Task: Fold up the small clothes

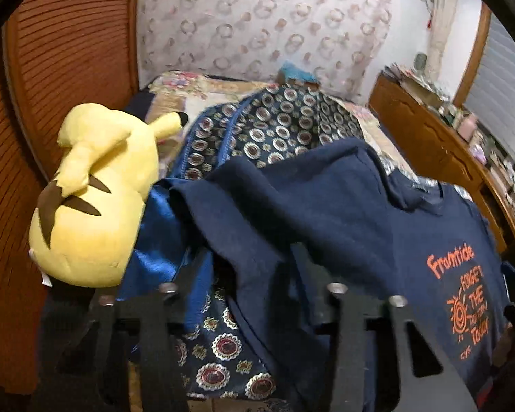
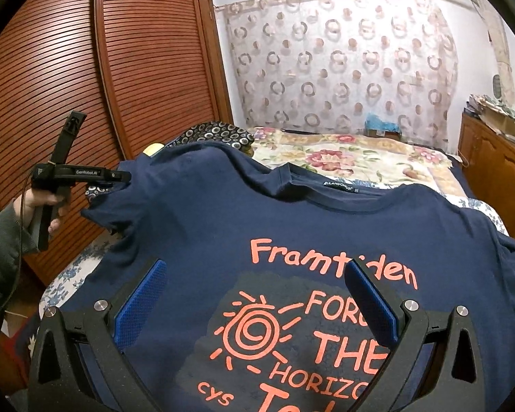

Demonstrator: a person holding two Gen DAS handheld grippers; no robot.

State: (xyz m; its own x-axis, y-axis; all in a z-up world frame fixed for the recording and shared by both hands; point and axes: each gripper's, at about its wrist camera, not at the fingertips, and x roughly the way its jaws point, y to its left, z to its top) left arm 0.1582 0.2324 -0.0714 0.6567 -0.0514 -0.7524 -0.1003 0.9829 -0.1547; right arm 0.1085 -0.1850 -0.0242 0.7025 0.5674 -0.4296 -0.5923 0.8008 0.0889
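Observation:
A navy T-shirt (image 2: 243,219) with orange print lies face up on the bed, collar toward the far side. My right gripper (image 2: 254,295) is open just above the shirt's printed chest, its blue pads (image 2: 142,305) spread wide and holding nothing. My left gripper (image 2: 120,176) reaches in from the left and is at the shirt's left sleeve. In the left wrist view the navy sleeve cloth (image 1: 292,240) drapes over and between the fingers (image 1: 161,309), so the tips are hidden and the gripper (image 1: 254,295) appears shut on the sleeve.
A yellow plush toy (image 1: 92,199) lies at the bed's left edge beside a patterned blue cushion (image 1: 264,127). A floral bedspread (image 2: 343,161) covers the bed. A slatted wooden wardrobe (image 2: 137,68) stands left, a cluttered wooden cabinet (image 2: 498,158) right, a curtain (image 2: 343,51) behind.

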